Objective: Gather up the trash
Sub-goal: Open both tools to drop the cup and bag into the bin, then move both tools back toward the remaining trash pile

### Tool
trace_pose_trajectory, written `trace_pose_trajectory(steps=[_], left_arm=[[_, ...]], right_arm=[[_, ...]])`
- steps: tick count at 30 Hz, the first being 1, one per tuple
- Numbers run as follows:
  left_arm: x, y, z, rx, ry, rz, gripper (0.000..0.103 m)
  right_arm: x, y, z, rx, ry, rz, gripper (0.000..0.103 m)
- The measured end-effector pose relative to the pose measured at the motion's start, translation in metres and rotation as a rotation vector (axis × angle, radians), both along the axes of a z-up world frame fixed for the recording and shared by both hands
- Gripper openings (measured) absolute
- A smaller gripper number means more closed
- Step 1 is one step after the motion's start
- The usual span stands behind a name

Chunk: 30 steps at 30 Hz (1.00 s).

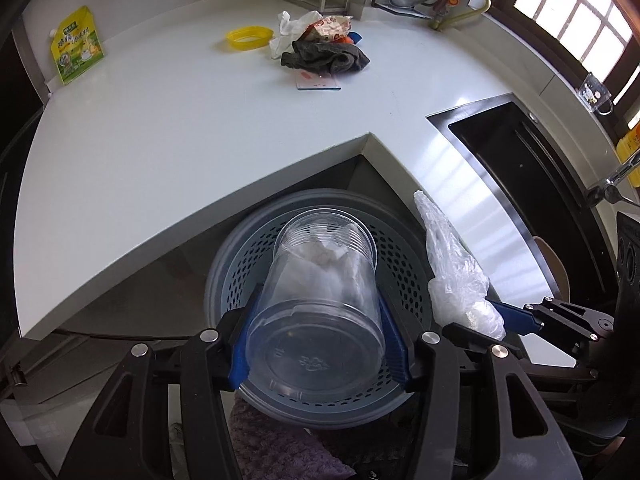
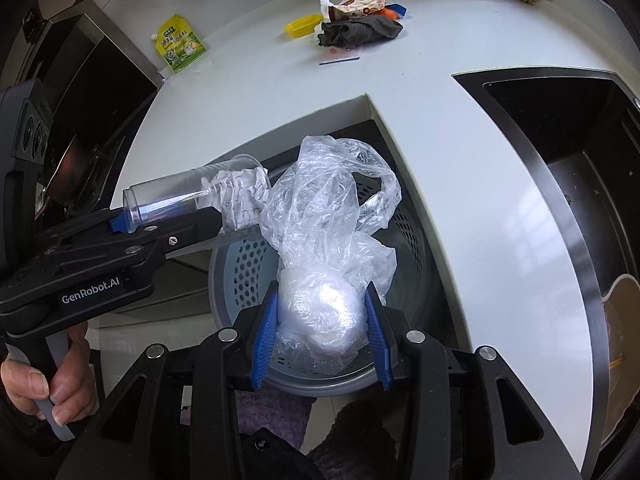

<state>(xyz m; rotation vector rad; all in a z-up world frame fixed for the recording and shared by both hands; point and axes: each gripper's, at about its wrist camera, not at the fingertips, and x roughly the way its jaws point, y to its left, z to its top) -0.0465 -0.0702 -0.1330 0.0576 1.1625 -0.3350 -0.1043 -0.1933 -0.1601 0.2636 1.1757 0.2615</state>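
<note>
White counter (image 1: 160, 152) fills most of both views, black sink (image 2: 560, 152) off to the right. Grey perforated bin (image 1: 400, 272) sits lower centre, below the counter's corner. Left gripper (image 1: 318, 344) is clamped on a clear plastic cup (image 1: 320, 300) with crumpled paper inside, right over the bin. Right gripper (image 2: 320, 328) is squeezing a knotted plastic bag (image 2: 324, 240) over it too.
</note>
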Motion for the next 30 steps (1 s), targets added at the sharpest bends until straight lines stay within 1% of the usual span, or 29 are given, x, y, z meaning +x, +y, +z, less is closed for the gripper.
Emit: trace_pose_trajectory(steps=[2, 3, 4, 5, 6, 8, 13, 17, 22, 26, 30], left_arm=[[-0.001, -0.002, -0.001, 0.001, 0.000, 0.007, 0.054], [-0.002, -0.001, -0.002, 0.006, 0.002, 0.014, 0.055], [-0.002, 0.000, -0.003, 0.008, 0.005, 0.022, 0.056], [-0.003, 0.001, -0.004, 0.009, 0.009, 0.030, 0.058], [-0.003, 0.002, -0.005, 0.011, 0.012, 0.040, 0.064], [-0.002, 0.007, -0.005, 0.011, 0.012, 0.061, 0.070], [-0.002, 0.016, -0.003, 0.020, 0.012, 0.101, 0.071], [-0.001, 0.022, 0.002, 0.020, 0.006, 0.130, 0.076], [0.001, 0.026, 0.008, 0.018, 0.000, 0.155, 0.076], [0.000, 0.027, 0.017, 0.020, -0.021, 0.163, 0.076], [0.000, 0.027, 0.028, 0.020, -0.048, 0.176, 0.080]], right_arm=[[-0.001, 0.001, -0.002, 0.002, 0.003, 0.008, 0.039], [-0.001, 0.001, -0.003, 0.005, 0.004, 0.011, 0.041], [-0.002, 0.000, -0.003, 0.009, 0.004, 0.013, 0.044], [-0.002, -0.001, -0.003, 0.010, 0.002, 0.012, 0.054], [-0.003, -0.002, -0.001, 0.007, -0.009, 0.007, 0.060], [-0.005, -0.003, 0.003, 0.003, -0.031, -0.001, 0.063], [-0.007, -0.011, 0.007, -0.003, -0.045, -0.016, 0.063], [-0.006, -0.019, 0.012, 0.000, -0.055, -0.030, 0.063], [-0.007, -0.029, 0.016, 0.009, -0.064, -0.043, 0.063], [-0.007, -0.032, 0.018, 0.015, -0.070, -0.043, 0.063], [-0.007, -0.031, 0.020, 0.019, -0.076, -0.039, 0.063]])
